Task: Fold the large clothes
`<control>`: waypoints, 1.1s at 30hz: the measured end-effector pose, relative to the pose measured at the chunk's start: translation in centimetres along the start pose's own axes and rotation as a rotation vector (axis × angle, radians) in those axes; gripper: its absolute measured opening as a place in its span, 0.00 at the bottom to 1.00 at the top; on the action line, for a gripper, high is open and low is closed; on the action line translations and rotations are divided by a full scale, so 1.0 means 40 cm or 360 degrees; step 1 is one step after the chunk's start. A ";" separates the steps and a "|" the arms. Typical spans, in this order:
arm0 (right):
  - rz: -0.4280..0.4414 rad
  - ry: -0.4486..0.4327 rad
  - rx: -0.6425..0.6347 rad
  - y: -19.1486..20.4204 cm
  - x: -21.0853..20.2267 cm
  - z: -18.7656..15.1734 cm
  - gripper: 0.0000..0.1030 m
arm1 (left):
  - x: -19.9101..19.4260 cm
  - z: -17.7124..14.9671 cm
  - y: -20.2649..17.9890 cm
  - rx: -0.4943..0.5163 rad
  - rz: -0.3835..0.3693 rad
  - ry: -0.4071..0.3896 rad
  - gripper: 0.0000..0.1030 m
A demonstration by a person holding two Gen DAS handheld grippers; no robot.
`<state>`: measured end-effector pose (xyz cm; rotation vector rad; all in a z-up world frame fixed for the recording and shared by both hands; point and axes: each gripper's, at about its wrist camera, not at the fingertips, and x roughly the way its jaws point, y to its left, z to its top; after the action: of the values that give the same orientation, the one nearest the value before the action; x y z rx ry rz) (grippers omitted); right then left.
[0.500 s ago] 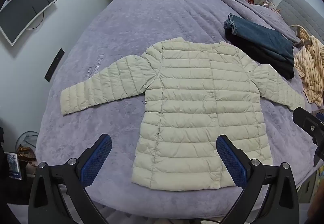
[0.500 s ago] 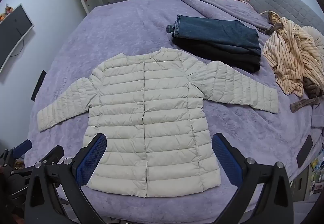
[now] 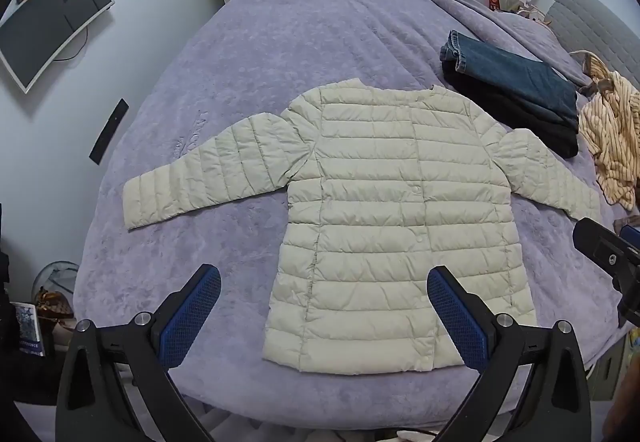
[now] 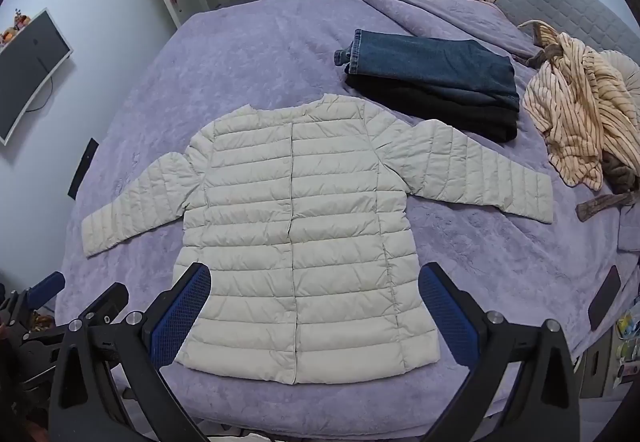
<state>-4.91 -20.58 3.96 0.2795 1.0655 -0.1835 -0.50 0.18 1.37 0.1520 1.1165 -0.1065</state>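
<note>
On the purple bed (image 3: 280,42), flat and face up, lies the jacket (image 3: 392,210), collar toward 12 o'clock, hem toward 6, both sleeves spread out to 9 and 3. Nothing has been folded yet, as far as the lie of it shows. Both claws hang above the hem end, pointing steeply down, touching nothing: the left claw (image 3: 324,318) has its jaws wide with nothing between them, and the right claw (image 4: 314,316) is just as wide and just as empty.

The padding looks slippery and springy, so a pinch that takes only the top layer would probably lift the front panel away from the back and spoil the fold; a shallow bite may also slide off. A folded sleeve is likely to spring back open unless pressed down.

At 3 o'clock the right sleeve (image 4: 480,170) ends near the striped garment (image 4: 580,122) and a brown strap (image 4: 600,204); a sweep out there could snag either and drag it along. At 1 o'clock the folded jeans (image 4: 432,62) sit on a dark folded garment (image 4: 440,110), close to the shoulder, so folding the hem up toward the collar could nudge that stack.

The hem lies near the bed's edge at 6 o'clock; a pull toward the person could slide the jacket off. With both claws so close together, they might also knock each other.
</note>
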 end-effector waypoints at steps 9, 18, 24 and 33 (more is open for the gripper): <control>-0.0006 0.0009 0.0000 -0.003 0.004 -0.005 1.00 | 0.002 -0.004 0.003 -0.0014 -0.0007 0.0013 1.00; -0.0004 0.0020 0.0011 -0.004 0.008 -0.005 1.00 | 0.009 -0.009 0.008 -0.0028 -0.0016 0.0024 1.00; -0.0005 0.0024 0.0014 -0.007 0.009 -0.007 1.00 | 0.009 -0.007 0.009 -0.0024 -0.0017 0.0024 1.00; -0.0004 0.0029 0.0013 -0.009 0.009 -0.008 1.00 | 0.014 -0.009 0.011 -0.0037 -0.0016 0.0033 1.00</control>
<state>-5.08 -20.82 3.44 0.2879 1.0833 -0.1879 -0.51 0.66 0.73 0.1268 1.1388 -0.1009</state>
